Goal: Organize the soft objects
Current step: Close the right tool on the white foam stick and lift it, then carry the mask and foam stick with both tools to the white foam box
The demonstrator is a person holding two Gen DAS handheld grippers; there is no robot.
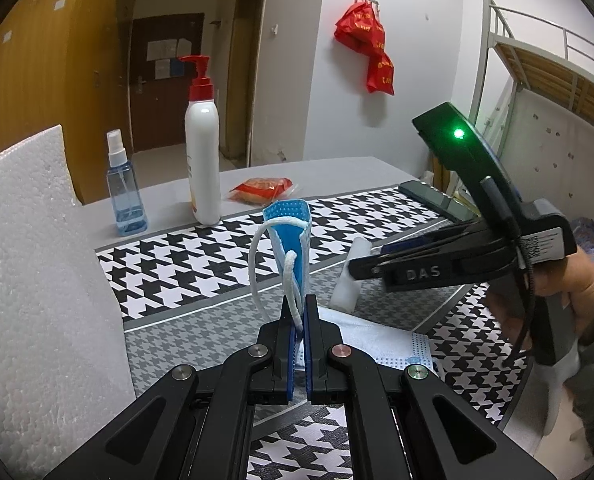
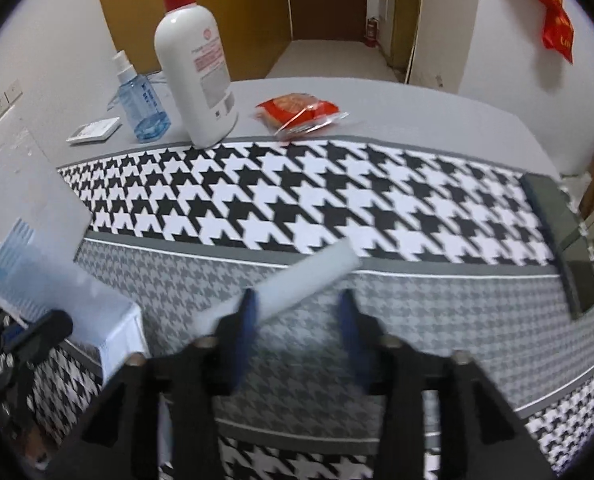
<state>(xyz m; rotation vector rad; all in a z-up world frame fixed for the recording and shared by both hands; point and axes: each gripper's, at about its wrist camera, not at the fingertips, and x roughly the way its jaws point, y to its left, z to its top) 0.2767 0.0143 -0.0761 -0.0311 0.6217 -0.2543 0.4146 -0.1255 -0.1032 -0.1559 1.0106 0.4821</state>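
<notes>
My left gripper (image 1: 299,312) is shut on a folded blue face mask (image 1: 289,236) and holds it upright above the houndstooth cloth (image 1: 201,264), its white ear loops hanging down. Another pale mask (image 1: 381,340) lies flat on the cloth just beyond the left fingers; it shows at the left of the right wrist view (image 2: 73,300). My right gripper (image 2: 297,308) is open above the cloth (image 2: 337,200). A white foam block (image 2: 297,280) lies on the cloth between and just ahead of its fingers, touching the left finger. The block (image 1: 351,276) and the right gripper (image 1: 361,270) also show in the left wrist view.
A white pump bottle (image 1: 203,152), a blue spray bottle (image 1: 124,196) and a red snack packet (image 1: 263,190) stand at the table's far edge. A large white foam sheet (image 1: 29,280) rises at the left. A dark phone (image 2: 565,240) lies at the cloth's right end.
</notes>
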